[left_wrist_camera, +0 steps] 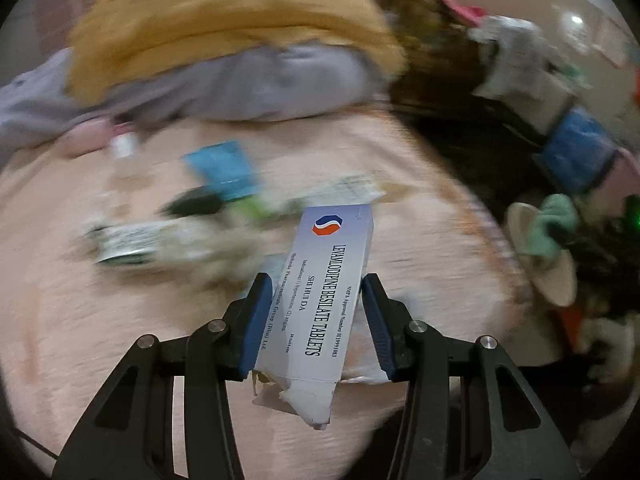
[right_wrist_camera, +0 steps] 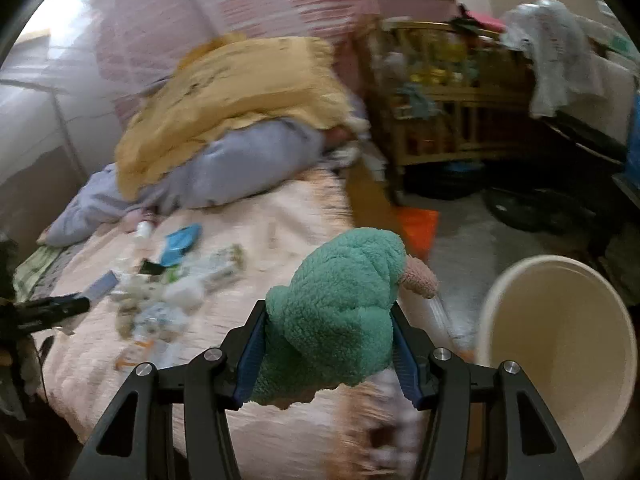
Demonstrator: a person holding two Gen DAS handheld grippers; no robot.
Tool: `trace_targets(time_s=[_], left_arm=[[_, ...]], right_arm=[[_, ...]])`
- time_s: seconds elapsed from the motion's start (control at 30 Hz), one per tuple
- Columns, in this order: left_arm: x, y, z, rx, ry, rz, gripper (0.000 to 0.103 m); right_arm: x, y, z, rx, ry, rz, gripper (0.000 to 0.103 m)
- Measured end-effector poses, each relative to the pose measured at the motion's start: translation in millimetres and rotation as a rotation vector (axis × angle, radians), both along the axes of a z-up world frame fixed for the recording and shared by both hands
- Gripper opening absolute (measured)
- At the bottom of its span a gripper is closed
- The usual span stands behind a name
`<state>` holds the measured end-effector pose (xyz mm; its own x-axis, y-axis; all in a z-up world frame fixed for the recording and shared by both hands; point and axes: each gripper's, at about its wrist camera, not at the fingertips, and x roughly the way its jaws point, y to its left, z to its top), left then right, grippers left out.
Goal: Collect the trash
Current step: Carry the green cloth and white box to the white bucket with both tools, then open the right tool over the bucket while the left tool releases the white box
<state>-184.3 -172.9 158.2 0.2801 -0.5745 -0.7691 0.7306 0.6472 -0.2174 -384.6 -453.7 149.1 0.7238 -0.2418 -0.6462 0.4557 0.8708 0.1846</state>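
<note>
Both tools are loaded: the left hand-held gripper (left_wrist_camera: 316, 320) clamps a tablet box (left_wrist_camera: 324, 300) above the bed (left_wrist_camera: 80, 320), the right hand-held gripper (right_wrist_camera: 328, 340) grips a green plush (right_wrist_camera: 340, 312) beside the pale bin (right_wrist_camera: 560, 360), so dropping into it seems next.

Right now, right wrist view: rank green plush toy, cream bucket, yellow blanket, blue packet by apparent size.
1. yellow blanket
2. cream bucket and green plush toy: look alike; both are near the camera, so unranked
3. blue packet, smallest
</note>
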Motion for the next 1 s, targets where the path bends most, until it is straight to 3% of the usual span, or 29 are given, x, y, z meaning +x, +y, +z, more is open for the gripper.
trace_targets(time_s=[0.27,0.43,0.67,0.7,0.8,1.0], left_arm=[[-70,-143,21,-0.053,0.072,-0.265,0.045],[-117,-228,18,-0.066,0.121,-0.377,0.045],[-155,-305,-6,-0.032,0.166,-0.425,0.045],[-157,-312,-11,-0.030,0.178,-0.422,0.045],[-162,-333,-23,-0.029,0.203,-0.419,0.046],[-165,-354,-42,-0.046,0.277,-0.415,0.048]], right_arm=[[-65,-69,-11,-0.025,0.064,-0.177,0.055],[-104,-113,-25,-0.016,0.108,-0.288,0.055],[-120,-154,-62,0.055,0.196,-0.355,0.058],[-121,-157,-66,0.072,0.193,-0.360,0.059],[-131,-166,-75,0.119,0.157,-0.393,0.079],[-147,-173,-80,0.156,0.132,-0.431,0.080]])
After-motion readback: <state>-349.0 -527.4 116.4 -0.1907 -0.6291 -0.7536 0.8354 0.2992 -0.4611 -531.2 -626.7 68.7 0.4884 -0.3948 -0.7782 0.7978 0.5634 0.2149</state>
